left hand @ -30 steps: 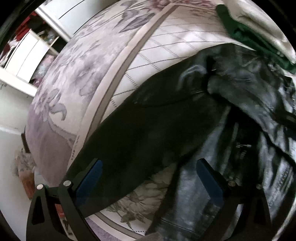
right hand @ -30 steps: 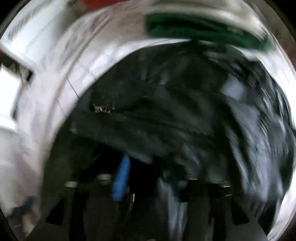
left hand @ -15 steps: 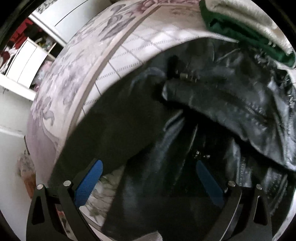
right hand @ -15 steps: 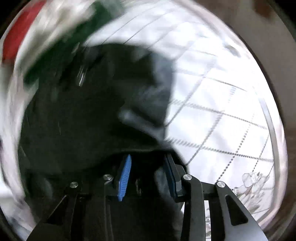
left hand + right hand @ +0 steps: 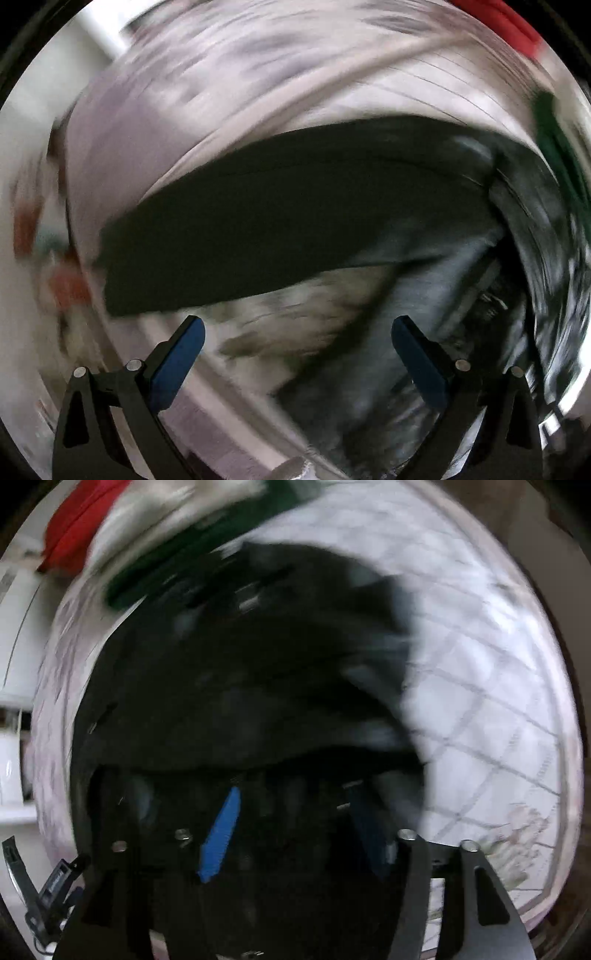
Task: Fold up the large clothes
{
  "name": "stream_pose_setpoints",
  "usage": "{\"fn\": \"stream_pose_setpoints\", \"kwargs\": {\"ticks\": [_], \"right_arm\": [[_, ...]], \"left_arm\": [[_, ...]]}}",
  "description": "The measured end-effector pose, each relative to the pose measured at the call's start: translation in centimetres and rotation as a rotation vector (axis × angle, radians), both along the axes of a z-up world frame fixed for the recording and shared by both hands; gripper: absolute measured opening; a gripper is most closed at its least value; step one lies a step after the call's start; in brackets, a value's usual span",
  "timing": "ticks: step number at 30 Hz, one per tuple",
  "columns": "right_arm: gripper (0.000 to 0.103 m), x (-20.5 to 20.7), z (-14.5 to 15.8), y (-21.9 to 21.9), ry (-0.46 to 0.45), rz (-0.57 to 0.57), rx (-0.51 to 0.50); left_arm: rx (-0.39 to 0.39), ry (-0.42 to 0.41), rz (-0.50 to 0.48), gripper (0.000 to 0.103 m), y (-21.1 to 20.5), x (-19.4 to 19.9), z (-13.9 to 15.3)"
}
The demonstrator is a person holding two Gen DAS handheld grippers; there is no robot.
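Note:
A large black leather jacket (image 5: 295, 206) lies on a bed with a floral and quilted cover (image 5: 258, 74). In the left wrist view it stretches as a dark band with shiny folds at the right (image 5: 461, 295). My left gripper (image 5: 295, 332) is open and empty, just short of the jacket's near edge. In the right wrist view the jacket (image 5: 258, 664) fills the middle. My right gripper (image 5: 295, 812) is shut on a fold of the jacket, whose cloth lies between the blue pads (image 5: 221, 830). Both views are blurred by motion.
A stack of folded clothes, green (image 5: 207, 554), white and red (image 5: 77, 520), lies at the far side of the bed. White quilted cover (image 5: 480, 701) shows right of the jacket. White furniture (image 5: 14, 627) stands beyond the bed's left edge.
My left gripper has swung left and back off the jacket, staying open. My right gripper stays shut on the jacket and has shifted, with more of the jacket now under it.

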State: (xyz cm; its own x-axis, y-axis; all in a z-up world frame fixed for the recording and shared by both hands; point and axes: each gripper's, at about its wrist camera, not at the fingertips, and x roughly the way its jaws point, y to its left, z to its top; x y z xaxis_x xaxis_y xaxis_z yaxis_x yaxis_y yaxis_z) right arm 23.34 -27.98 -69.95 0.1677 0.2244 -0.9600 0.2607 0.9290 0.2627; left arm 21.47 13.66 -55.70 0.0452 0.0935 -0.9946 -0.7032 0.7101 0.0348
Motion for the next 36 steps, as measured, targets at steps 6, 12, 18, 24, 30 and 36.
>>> {"fn": "stream_pose_setpoints", "kwargs": {"ticks": [6,12,18,24,30,36], "right_arm": [[0.068,0.3,-0.7,6.7,0.053,0.114,-0.024],[0.068,0.3,-1.9,12.3,0.068,0.175,-0.084],[0.068,-2.1,-1.6,15.3,0.068,0.206,-0.227],[0.075,-2.7,0.3,20.0,-0.019,0.262,-0.443],[0.088,-0.7,2.3,23.8,-0.098,0.267,-0.494],[0.089,6.1,3.1,22.3,-0.083,0.189,-0.398]], "left_arm": [[-0.275,-0.125,0.442,0.1,8.8,-7.6,-4.1],[-0.306,-0.229,0.704,0.069,13.6,-10.3,-7.3],[-0.083,-0.204,0.664,0.006,15.7,-8.6,-4.3],[0.141,-0.22,0.416,0.004,14.6,-5.0,0.3],[0.356,-0.263,0.134,0.003,12.1,-0.4,5.1],[0.451,-0.336,-0.104,0.002,7.1,5.1,9.2]]}}
